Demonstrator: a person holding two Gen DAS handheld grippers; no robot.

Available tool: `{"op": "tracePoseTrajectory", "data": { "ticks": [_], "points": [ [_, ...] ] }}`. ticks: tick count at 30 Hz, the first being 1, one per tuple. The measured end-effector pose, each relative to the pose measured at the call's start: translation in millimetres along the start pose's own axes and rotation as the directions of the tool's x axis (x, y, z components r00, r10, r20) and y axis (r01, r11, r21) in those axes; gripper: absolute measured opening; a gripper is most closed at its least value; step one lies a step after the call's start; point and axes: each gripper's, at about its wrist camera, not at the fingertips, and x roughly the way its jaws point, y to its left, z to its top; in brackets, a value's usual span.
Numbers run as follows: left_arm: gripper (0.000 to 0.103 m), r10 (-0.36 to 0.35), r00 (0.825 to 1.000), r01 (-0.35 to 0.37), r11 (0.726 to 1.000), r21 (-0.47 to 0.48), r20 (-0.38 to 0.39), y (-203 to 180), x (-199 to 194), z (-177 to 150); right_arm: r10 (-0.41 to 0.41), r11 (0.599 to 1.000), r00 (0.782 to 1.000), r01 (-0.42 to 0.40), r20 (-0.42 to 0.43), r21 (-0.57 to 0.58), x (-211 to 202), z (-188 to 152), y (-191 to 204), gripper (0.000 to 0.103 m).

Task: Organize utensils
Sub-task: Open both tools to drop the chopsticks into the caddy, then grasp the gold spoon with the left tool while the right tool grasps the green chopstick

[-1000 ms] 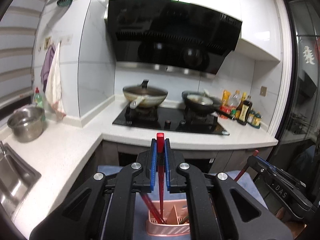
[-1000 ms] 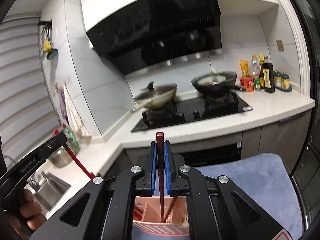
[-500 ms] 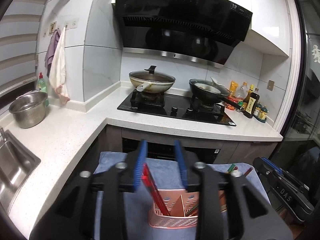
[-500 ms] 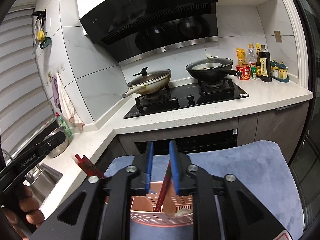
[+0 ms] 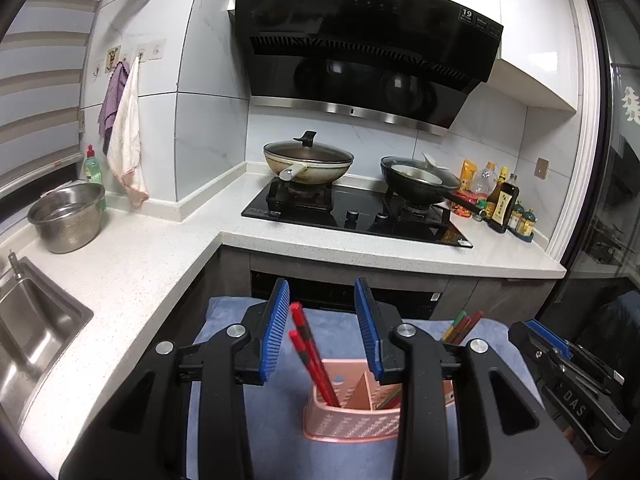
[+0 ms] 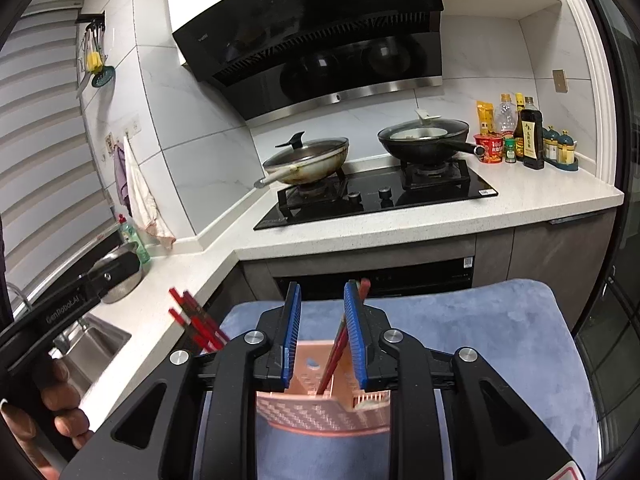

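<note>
A pink perforated utensil caddy (image 5: 352, 416) stands on a blue-grey cloth (image 5: 224, 320). My left gripper (image 5: 323, 332) is open above it; two red chopsticks (image 5: 310, 354) lean in the caddy's left compartment between the jaws, touching neither. More chopsticks (image 5: 462, 324) lean out at the right. In the right wrist view my right gripper (image 6: 322, 334) is open over the caddy (image 6: 320, 408); a red chopstick (image 6: 340, 344) leans in it against the right finger. The left-side chopsticks (image 6: 192, 320) show there too.
A white L-shaped counter (image 5: 132, 264) holds a sink (image 5: 28, 332), a steel colander (image 5: 66, 216), a hob (image 5: 352, 216) with two pans, and sauce bottles (image 5: 502, 204). The other gripper's body (image 5: 576, 384) is at right, and at left in the right wrist view (image 6: 60, 312).
Both grippers opened and let go of their red chopsticks, which now rest in the caddy. Both grippers rose and drew back from it.
</note>
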Motion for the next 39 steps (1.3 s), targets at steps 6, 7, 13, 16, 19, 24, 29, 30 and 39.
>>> {"op": "tracePoseTrajectory", "data": {
  "ticks": [6, 7, 13, 16, 19, 24, 29, 30, 39],
  "points": [
    [0.033, 0.03, 0.998, -0.028, 0.999, 0.035, -0.057, -3.7, -14.1, -26.7, -0.011, 0.999, 0.999, 0.01, -0.045, -0.032, -17.3, -27.0, 4.6, 0.03],
    [0.033, 0.032, 0.997, -0.029, 0.999, 0.037, -0.067, -3.5, -16.6, -31.6, -0.01, 0.999, 0.999, 0.008, -0.05, -0.032, -20.0, -30.5, 4.6, 0.03],
    [0.033, 0.047, 0.989, -0.039, 0.997, 0.062, -0.139, -4.9, -34.0, -67.1, -0.005, 1.0, 0.994, 0.002, -0.107, -0.027, -43.2, -65.7, 5.6, 0.03],
    [0.033, 0.055, 0.984, -0.043, 0.997, 0.071, -0.171, -4.4, -43.4, -85.8, 0.006, 1.0, 0.989, -0.005, -0.151, 0.007, -56.0, -89.8, 3.0, 0.032],
    [0.033, 0.056, 0.976, -0.044, 0.997, 0.063, -0.208, -0.4, -52.7, -107.7, 0.013, 0.999, 0.982, -0.007, -0.186, 0.033, -65.4, -112.4, 1.4, 0.032],
    [0.033, 0.063, 0.953, -0.05, 0.997, 0.051, -0.296, 9.9, -64.3, -154.4, -0.011, 0.998, 0.966, 0.025, -0.257, 0.052, -85.6, -158.9, -1.3, 0.032],
    [0.033, 0.069, 0.926, -0.051, 0.997, 0.057, -0.372, 18.1, -76.6, -199.0, -0.052, 0.998, 0.941, 0.06, -0.334, 0.014, -98.9, -202.7, -0.7, 0.032],
    [0.033, 0.069, 0.922, -0.053, 0.997, 0.054, -0.382, 19.2, -78.5, -204.7, -0.058, 0.998, 0.936, 0.063, -0.348, 0.004, -101.2, -210.9, 0.3, 0.032],
    [0.048, 0.065, 0.885, -0.045, 0.997, 0.055, -0.461, 26.6, -99.9, -265.3, -0.081, 0.996, 0.886, 0.062, -0.456, -0.057, -115.6, -281.6, 15.1, 0.032]
  ]
}}
